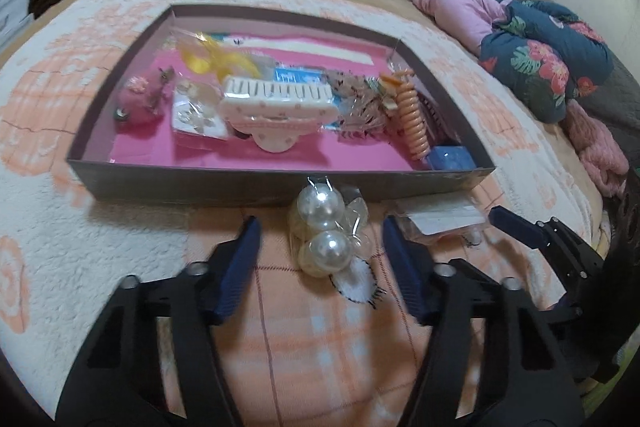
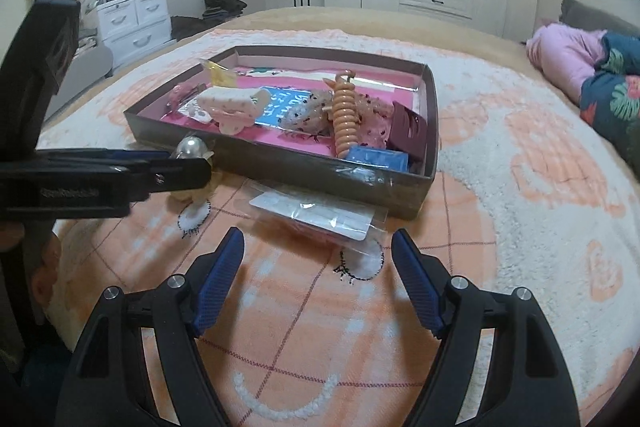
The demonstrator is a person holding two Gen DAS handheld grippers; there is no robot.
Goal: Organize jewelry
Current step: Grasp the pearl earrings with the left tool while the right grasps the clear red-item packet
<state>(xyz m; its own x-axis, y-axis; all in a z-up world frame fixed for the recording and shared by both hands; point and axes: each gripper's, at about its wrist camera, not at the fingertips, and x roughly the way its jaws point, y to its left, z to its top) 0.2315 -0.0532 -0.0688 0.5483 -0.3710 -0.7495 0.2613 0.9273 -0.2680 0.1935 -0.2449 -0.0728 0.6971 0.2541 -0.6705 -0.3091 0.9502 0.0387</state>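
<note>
Nearest us, the left gripper [image 1: 320, 247] points down at the blanket [image 1: 120, 247] with its 2 blue pads set either side of a clear packet of pearl pieces [image 1: 324, 227]; in the left wrist view a gap shows on both sides, so we read the jaws as spread around the packet and not yet pinching it. From the right wrist camera the same gripper crosses in from 9 o'clock, its tips level with 1 pearl. The right gripper [image 2: 318, 255] also stands spread, empty, with a flat carded packet in clear film [image 2: 316, 217] lying just ahead of it at 12 o'clock. Beyond both packets sits the shallow brown box [image 1: 280, 183] with its pink floor, already holding a white claw clip [image 1: 276, 103], an orange spiral hair tie [image 1: 412, 119] and other small bags. To do this well, we should centre the pads on the 2 big pearls and not the loose film, close gently, then lift clear of the box's near wall before carrying the packet toward 12 o'clock into a bare pink patch.
</note>
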